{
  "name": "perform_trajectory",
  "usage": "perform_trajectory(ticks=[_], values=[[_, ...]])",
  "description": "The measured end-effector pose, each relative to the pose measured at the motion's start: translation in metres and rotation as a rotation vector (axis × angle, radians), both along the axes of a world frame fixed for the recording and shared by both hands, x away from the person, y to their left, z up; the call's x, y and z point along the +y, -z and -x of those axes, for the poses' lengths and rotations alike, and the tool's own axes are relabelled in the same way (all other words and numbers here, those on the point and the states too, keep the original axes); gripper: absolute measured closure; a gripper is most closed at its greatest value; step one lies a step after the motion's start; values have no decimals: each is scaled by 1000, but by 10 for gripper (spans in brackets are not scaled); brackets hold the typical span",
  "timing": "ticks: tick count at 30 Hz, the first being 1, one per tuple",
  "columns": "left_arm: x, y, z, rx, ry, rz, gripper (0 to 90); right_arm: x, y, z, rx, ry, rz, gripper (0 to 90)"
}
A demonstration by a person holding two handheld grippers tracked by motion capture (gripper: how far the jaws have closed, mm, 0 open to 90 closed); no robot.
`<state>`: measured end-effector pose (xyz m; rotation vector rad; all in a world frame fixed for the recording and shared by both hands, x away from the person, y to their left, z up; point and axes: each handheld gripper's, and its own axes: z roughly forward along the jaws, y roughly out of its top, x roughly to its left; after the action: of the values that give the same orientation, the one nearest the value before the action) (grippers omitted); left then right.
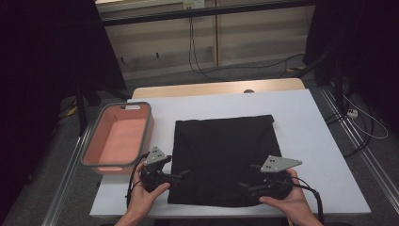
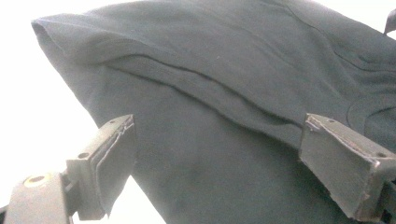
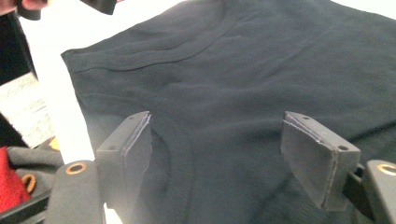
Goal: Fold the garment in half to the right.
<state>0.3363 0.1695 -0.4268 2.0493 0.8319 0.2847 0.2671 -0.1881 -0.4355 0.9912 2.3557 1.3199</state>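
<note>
Both tools, left [image 1: 181, 174] and right [image 1: 244, 186], gape over black garment [image 1: 223, 155], gripping nothing; high view adds pink bin [image 1: 120, 136].

A folded garment [image 1: 223, 157] lay flat at the centre of the surface [image 1: 324, 155], its near edge close to the surface's 6 o'clock edge. A bin [image 1: 92, 150] stood on the surface at 9 o'clock from the garment, just beside it but apart, reaching to the surface's edge on that side. The left tool [image 1: 181, 174] hung over the garment's 7 o'clock corner and the right tool [image 1: 246, 177] over its near edge toward 5 o'clock, both with the cloth beneath their parted jaws.
</note>
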Motion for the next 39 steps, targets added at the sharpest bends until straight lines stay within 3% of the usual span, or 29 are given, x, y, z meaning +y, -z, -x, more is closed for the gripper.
perform_trajectory(ticks=[6, 11, 14, 16, 24, 31, 35, 39], values=[[-5, -2, -10, -19, -15, -21, 113, 16, -1, -3, -9, -48, 8, 269], [-9, -6, -23, -42, -29, -11, 107, 36, -1, -8, -8, -89, 8, 267], [-12, -6, -29, -5, -21, -12, 112, 50, -2, -10, -12, -122, 12, 267], [-15, -6, -32, -18, -17, -34, 112, 57, -3, -12, -13, -139, 14, 267], [-23, -10, -51, -34, -25, -35, 94, 82, -5, -18, -17, -194, 25, 281], [-30, -13, -70, -62, -58, -28, 55, 97, -5, -23, -19, -230, 34, 288], [-30, -14, -83, -62, -83, -52, 59, 100, -3, -24, -11, -246, 36, 295], [-31, -16, -96, -61, -116, -48, 75, 101, 0, -25, -4, -254, 34, 301]])
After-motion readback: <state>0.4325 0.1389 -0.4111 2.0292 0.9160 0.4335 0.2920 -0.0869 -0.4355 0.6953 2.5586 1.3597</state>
